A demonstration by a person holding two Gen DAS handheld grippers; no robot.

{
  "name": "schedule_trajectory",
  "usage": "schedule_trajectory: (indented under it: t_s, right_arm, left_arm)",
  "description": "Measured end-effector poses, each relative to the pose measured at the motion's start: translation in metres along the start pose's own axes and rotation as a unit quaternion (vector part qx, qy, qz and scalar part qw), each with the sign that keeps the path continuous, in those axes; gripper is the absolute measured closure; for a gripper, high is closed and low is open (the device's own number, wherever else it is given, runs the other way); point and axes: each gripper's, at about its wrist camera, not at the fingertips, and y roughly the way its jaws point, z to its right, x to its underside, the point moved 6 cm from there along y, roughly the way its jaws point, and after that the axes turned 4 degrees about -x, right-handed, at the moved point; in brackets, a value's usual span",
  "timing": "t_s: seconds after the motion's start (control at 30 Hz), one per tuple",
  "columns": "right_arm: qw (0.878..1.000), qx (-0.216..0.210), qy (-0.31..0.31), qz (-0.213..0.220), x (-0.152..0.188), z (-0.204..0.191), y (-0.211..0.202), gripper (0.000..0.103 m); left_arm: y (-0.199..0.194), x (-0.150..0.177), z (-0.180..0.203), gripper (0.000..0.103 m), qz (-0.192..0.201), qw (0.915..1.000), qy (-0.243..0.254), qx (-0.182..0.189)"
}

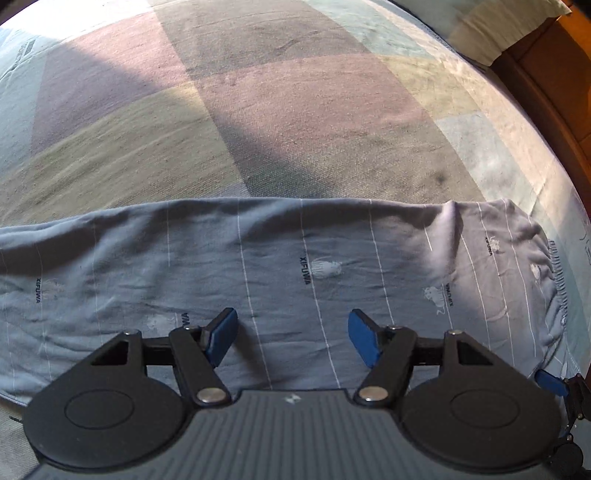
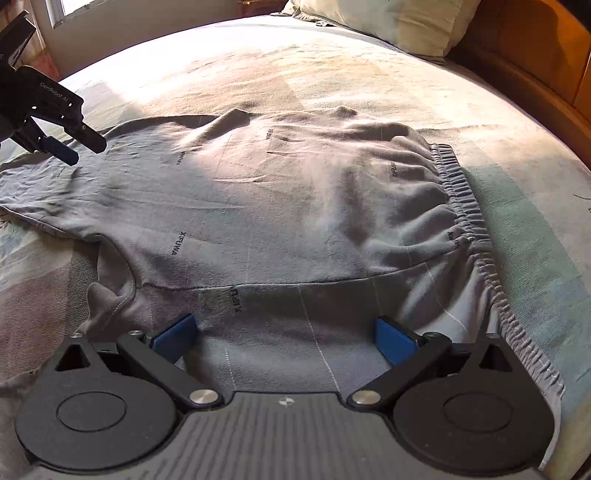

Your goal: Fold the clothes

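Grey-blue trousers with thin white stripes and small dark lettering lie spread across the bed, their elastic waistband to the right. My right gripper stands open over the near edge of the cloth by the waistband, with nothing pinched between its blue pads. My left gripper is open too and points down at the trouser leg. In the right wrist view the left gripper hangs just above the leg at the far left. A pad of the right gripper shows at the lower right.
The patchwork bedcover stretches beyond the trousers, partly in sunlight. A pillow lies at the head of the bed against a wooden headboard. A window is at the far left.
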Motion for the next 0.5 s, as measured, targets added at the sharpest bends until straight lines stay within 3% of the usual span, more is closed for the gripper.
schedule_trajectory:
  t_s: [0.3, 0.5]
  right_arm:
    - [1.0, -0.002, -0.001, -0.013, -0.003, 0.002, 0.002, 0.0]
    - [0.999, 0.001, 0.0, -0.032, -0.007, 0.0, 0.003, 0.0]
  left_arm:
    - [-0.016, -0.004, -0.025, 0.035, 0.021, 0.999, -0.029, -0.025]
    - [-0.004, 0.001, -0.052, 0.035, 0.0, 0.9982, -0.041, -0.043]
